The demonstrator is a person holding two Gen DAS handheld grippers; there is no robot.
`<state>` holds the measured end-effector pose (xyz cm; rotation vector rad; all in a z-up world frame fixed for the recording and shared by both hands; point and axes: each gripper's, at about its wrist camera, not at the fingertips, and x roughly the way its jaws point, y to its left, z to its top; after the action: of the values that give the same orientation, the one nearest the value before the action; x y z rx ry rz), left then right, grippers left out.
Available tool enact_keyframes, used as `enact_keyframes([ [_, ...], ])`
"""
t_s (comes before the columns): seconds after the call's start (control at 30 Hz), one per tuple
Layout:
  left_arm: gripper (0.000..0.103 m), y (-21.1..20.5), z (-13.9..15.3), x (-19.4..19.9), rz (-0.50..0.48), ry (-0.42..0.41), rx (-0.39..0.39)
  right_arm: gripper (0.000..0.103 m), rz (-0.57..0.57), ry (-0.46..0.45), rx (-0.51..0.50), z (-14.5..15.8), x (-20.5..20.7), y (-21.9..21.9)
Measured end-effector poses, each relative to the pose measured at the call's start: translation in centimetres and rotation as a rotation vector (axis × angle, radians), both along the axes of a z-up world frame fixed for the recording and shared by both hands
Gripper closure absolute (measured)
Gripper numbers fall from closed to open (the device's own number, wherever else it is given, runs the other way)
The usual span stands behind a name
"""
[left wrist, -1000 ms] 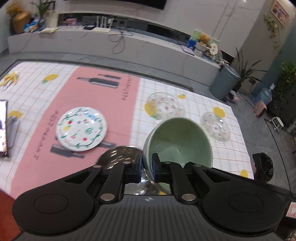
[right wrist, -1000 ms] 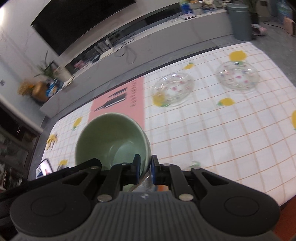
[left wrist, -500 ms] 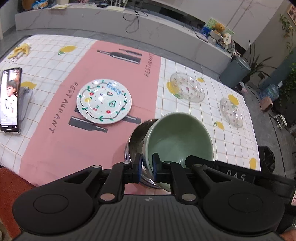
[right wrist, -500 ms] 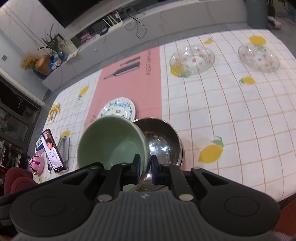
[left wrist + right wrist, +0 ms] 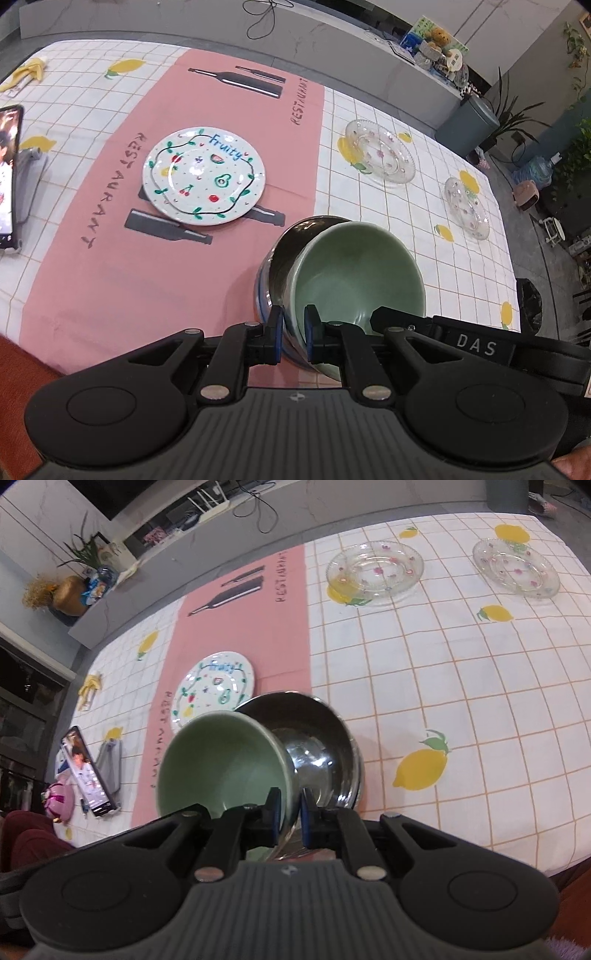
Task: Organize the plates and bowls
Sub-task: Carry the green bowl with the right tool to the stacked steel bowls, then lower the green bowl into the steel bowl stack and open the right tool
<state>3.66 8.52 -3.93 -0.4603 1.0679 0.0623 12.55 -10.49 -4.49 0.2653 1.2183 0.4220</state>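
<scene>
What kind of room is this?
Probably a living room at home. A dining table with a lemon-print cloth holds plates, and behind it runs a long low TV cabinet with cables, beside houseplants and a bin.

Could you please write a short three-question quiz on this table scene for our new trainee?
1. True or false: both grippers are clamped on the rim of the green bowl.
2. How many clear glass plates lie on the tablecloth?
3. The green bowl is tilted over: A) the steel bowl, B) the fruit-patterned plate, C) the phone.

Key:
1. True: the left gripper and the right gripper each pinch its wall.
2. Two: a larger glass plate and a smaller glass plate.
3. A.
</scene>
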Motion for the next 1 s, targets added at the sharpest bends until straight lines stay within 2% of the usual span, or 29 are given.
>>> enact_keyframes([
  [0.23, 0.091, -1.1, -0.6, 2.0, -0.06, 0.022, 0.048, 0.094, 0.008, -0.004, -0.053, -0.3, 1.4, -0.1],
  [0.47, 0.09, -1.1, -1.2, 2.8, -0.051, 0.036, 0.093, 0.093, 0.044, 0.032, -0.066, -1.9, 2.5, 0.8],
  [0.63, 0.089, -1.2, -1.9, 3.2, -0.062, 0.058, 0.096, 0.09, 0.063, 0.034, -0.085, -2.4, 3.0, 1.2],
  [0.8, 0.086, -1.9, -2.0, 3.4, -0.074, 0.059, 0.127, 0.083, 0.07, 0.028, -0.078, -2.2, 3.2, 1.2],
  [1.0, 0.082, -1.5, -1.9, 3.5, -0.061, 0.052, 0.095, 0.08, 0.071, 0.026, -0.076, -2.2, 3.4, 1.0],
])
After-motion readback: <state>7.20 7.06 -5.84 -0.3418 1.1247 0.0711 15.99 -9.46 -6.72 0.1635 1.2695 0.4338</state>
